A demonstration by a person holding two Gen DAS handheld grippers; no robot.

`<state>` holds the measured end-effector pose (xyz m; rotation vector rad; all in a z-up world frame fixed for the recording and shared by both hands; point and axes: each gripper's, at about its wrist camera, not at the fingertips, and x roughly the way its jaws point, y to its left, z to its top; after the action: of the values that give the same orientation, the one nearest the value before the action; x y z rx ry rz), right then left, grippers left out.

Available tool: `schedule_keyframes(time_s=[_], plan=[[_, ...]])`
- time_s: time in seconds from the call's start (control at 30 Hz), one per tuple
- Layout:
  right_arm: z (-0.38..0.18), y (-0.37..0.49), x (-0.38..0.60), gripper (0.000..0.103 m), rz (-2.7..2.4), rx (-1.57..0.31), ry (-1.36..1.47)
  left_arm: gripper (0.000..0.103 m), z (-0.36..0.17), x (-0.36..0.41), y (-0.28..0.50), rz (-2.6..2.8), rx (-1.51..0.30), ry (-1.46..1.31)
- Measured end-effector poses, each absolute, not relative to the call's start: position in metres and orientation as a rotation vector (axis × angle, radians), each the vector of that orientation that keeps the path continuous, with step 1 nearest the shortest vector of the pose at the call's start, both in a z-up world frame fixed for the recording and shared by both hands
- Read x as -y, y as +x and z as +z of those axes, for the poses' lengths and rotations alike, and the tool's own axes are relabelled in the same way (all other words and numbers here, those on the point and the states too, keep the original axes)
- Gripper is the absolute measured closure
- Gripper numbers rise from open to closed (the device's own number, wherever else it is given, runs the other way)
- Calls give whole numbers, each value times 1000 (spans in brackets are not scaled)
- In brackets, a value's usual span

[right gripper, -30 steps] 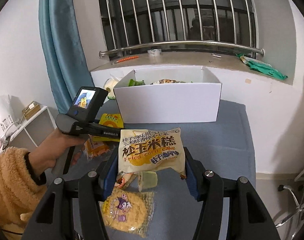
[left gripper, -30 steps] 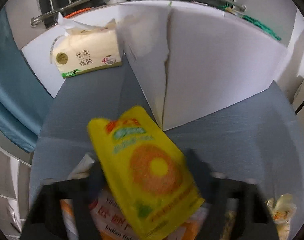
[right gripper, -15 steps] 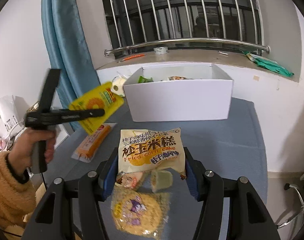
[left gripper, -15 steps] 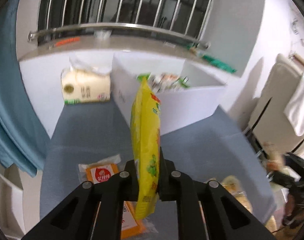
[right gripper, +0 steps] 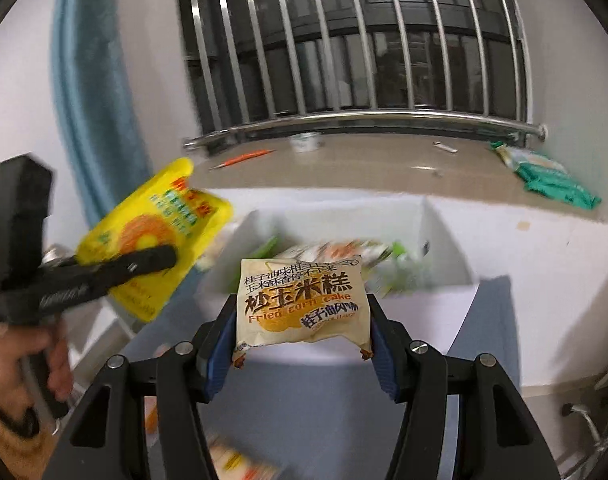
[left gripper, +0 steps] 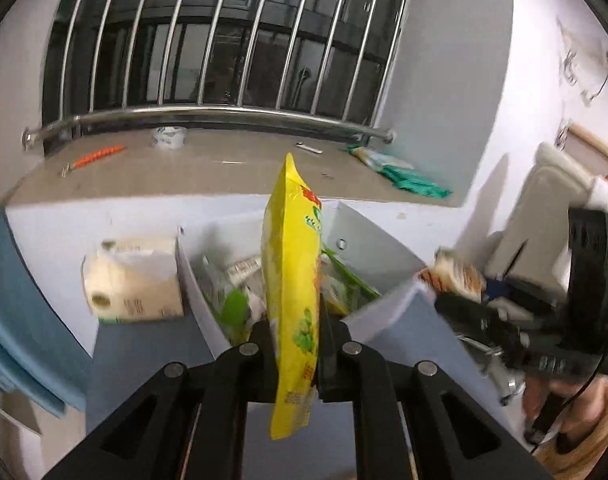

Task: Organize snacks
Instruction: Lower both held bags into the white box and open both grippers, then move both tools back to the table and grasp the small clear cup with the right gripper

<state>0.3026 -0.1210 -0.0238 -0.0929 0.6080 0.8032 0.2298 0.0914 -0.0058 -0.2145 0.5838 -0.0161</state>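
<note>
Both loads hang by the open white cardboard box (right gripper: 443, 240): the left gripper (left gripper: 294, 332) clamps a yellow foil snack pouch (left gripper: 292, 280), the right gripper (right gripper: 302, 344) a cream fried-corn-cake packet (right gripper: 304, 300), and next each probably needs carrying over the box and releasing.

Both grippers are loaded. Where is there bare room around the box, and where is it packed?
Bare grey table between the tissue pack and the box's left wall, and in front of the box. The box's inside is crowded with packets.
</note>
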Motion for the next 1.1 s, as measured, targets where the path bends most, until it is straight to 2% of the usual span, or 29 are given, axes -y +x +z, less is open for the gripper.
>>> schedule_keyframes(time_s=[0.23,0.3,0.33,0.37,0.4,0.73,1.1], plan=[[-25,398,96,40,654,-712,-96,92,-12,-91,291,-8,-642,-174],[-30,412,91,34,637,-726,-122,85,-14,-89,302,-2,-656,-146],[-31,419,89,22,626,-727,-120,74,-16,-89,310,23,-678,-125],[-33,424,89,5,627,-737,-107,37,-17,-89,312,34,-689,-119],[-35,427,92,0,633,-752,-87,0,-18,-91,312,41,-690,-123],[-27,404,114,0,621,-695,-20,0,-9,-108,286,44,-640,-168],[1,328,156,0,736,-606,6,0,10,-78,188,-19,-573,-95]])
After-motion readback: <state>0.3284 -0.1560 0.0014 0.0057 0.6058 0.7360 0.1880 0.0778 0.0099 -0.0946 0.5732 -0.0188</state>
